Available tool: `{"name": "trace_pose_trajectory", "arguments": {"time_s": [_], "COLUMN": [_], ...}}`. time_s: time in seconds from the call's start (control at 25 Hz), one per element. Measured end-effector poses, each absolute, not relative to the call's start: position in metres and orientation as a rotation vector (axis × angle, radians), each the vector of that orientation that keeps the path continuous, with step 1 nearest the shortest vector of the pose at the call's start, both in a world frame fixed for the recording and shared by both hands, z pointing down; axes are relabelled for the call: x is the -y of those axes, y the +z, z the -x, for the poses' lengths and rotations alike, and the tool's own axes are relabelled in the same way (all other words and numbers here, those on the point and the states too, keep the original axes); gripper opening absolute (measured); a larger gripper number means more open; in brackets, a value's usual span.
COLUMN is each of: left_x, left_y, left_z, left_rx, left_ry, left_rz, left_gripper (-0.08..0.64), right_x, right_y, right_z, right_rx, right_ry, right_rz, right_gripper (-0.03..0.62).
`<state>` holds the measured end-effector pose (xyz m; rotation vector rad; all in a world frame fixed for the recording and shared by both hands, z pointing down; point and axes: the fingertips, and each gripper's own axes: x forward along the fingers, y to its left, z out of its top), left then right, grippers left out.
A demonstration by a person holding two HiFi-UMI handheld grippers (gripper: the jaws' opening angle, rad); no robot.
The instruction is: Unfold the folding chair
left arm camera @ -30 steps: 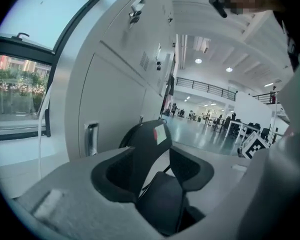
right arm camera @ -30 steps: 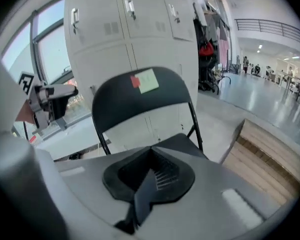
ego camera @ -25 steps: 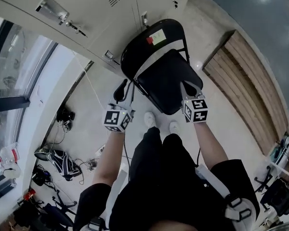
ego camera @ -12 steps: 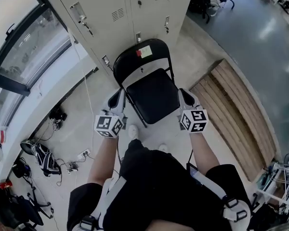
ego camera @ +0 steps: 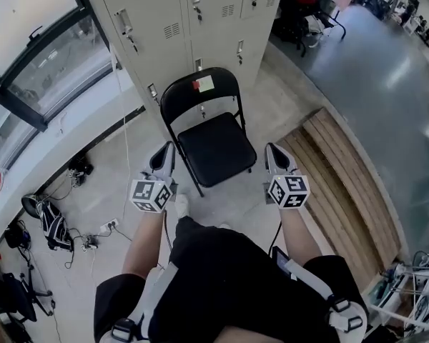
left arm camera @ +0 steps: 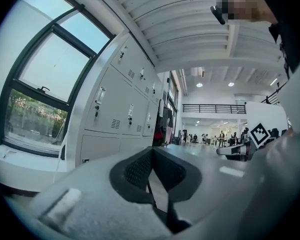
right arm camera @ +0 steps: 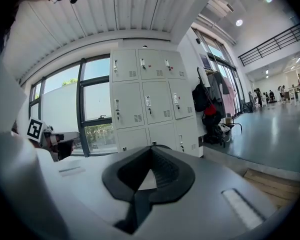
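Note:
The black folding chair stands unfolded on the floor before the lockers, seat level. Its backrest carries a red and white sticker. In the head view my left gripper hangs to the left of the seat and my right gripper to its right, both apart from the chair. Each is shut with nothing between its pads. In the left gripper view the left gripper points level at the lockers. The right gripper does the same in the right gripper view, with the chair's backrest top just above its tips.
Grey lockers stand right behind the chair. A low wooden platform lies to the right. A window wall runs along the left, with bags and cables on the floor below it. Clothes and bags hang past the lockers.
Both grippers have drawn back from the chair and risen. The left jaws have shut. The chair, tilted and close before, now stands on its own with the seat down.

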<state>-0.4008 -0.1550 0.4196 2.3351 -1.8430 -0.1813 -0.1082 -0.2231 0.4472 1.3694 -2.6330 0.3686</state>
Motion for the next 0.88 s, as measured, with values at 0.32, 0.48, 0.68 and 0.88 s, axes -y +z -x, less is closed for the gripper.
{"name": "trace_pose_trajectory", "arguments": {"time_s": [0.32,0.48,0.68,0.88], "left_x": [0.122,0.119,0.099,0.076], "left_y": [0.408,0.406,0.390,0.390], "left_z": [0.383,0.390,0.416,0.461], "left_rx": [1.867,1.867,1.910,1.957], "left_ry": [-0.266,-0.305,-0.345,-0.342], "left_rz": [-2.336,-2.335,-2.337,-2.301], "left_gripper": [0.000,0.000,0.000,0.000], "right_x": [0.202,0.198,0.196,0.194], "right_y": [0.437,0.427,0.422,0.418], "right_z": [0.097,0.096,0.103,0.132], "right_rx": [2.690,2.705,2.719,2.726], "right_ry": [0.384,0.343,0.382,0.354], "right_rz": [-1.372,-1.398,-1.447,-1.442], "right_gripper": [0.005,0.005,0.005,0.005]}}
